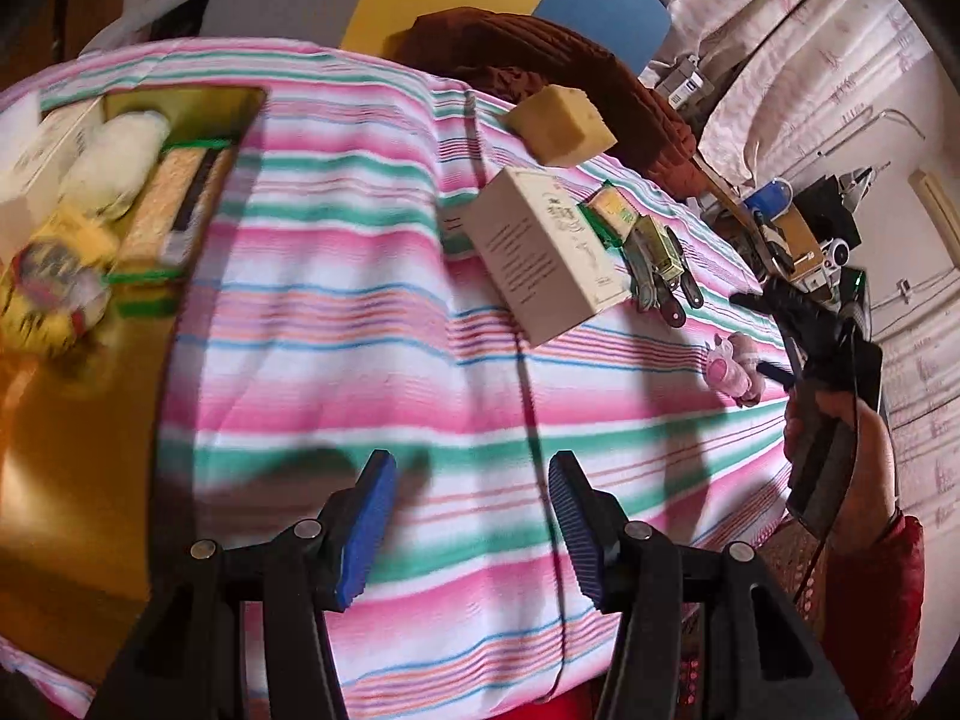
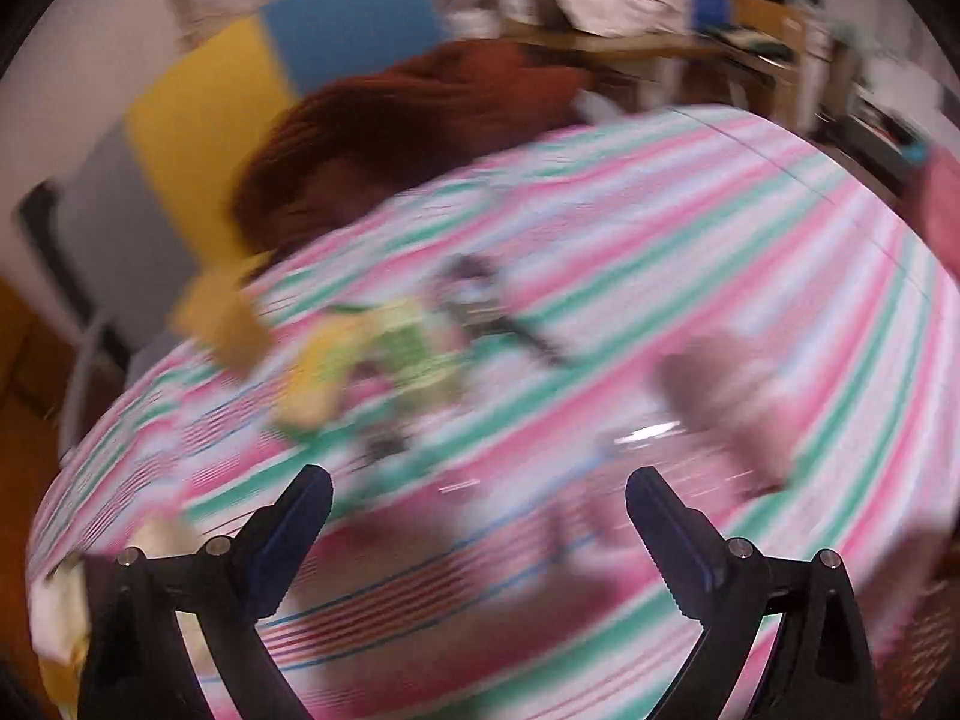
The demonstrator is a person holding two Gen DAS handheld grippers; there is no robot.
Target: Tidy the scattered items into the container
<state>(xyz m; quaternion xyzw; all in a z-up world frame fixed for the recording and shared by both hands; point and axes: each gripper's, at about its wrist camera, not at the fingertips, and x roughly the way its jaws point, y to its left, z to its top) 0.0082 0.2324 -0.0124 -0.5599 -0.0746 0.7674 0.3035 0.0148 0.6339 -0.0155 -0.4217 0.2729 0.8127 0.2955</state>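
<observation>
A striped cloth fills the middle of both views. At upper left, the container holds several items. A white box lies right of centre, with a yellow sponge above it. The left gripper and right gripper are spread and empty.

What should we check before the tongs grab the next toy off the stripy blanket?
1. Left tongs empty and open: ok.
2. Right tongs empty and open: ok.
3. Container has room: cannot tell, it looks crowded and blurred.
4. Things left to tidy: not ok; the white box, yellow sponge and pink toy lie on the striped cloth.
5. Right wrist view sharp enough to aim: not ok, it is smeared.
6. Pink toy clear of its neighbours: ok, it lies alone.
</observation>
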